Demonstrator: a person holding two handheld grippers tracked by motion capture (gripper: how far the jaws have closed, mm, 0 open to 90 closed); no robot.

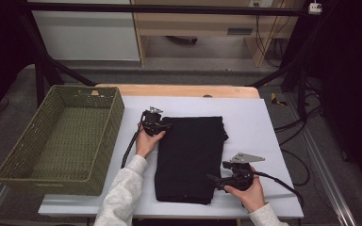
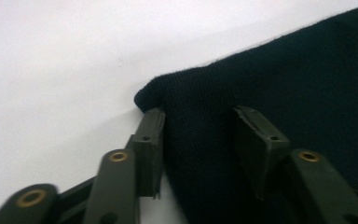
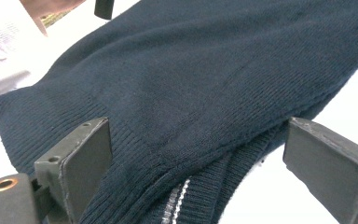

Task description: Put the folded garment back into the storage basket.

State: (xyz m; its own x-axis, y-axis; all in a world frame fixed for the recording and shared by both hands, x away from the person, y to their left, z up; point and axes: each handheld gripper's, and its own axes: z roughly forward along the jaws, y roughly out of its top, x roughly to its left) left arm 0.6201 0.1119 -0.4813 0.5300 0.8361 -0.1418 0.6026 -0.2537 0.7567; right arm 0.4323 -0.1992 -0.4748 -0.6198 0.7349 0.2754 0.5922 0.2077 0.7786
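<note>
A folded dark navy sweater lies on the white sheet in the middle of the table. My left gripper is at its far left corner. In the left gripper view the jaws straddle that corner of the sweater: one fingertip stands at the cloth's edge, the other rests on top, and a wide gap separates them. My right gripper is at the near right edge. There its jaws stand wide open over the ribbed hem of the sweater.
A green woven basket stands at the left of the table, its inside bare. The wooden table edge shows beyond the white sheet. Black frame posts and cables run along the back and right side.
</note>
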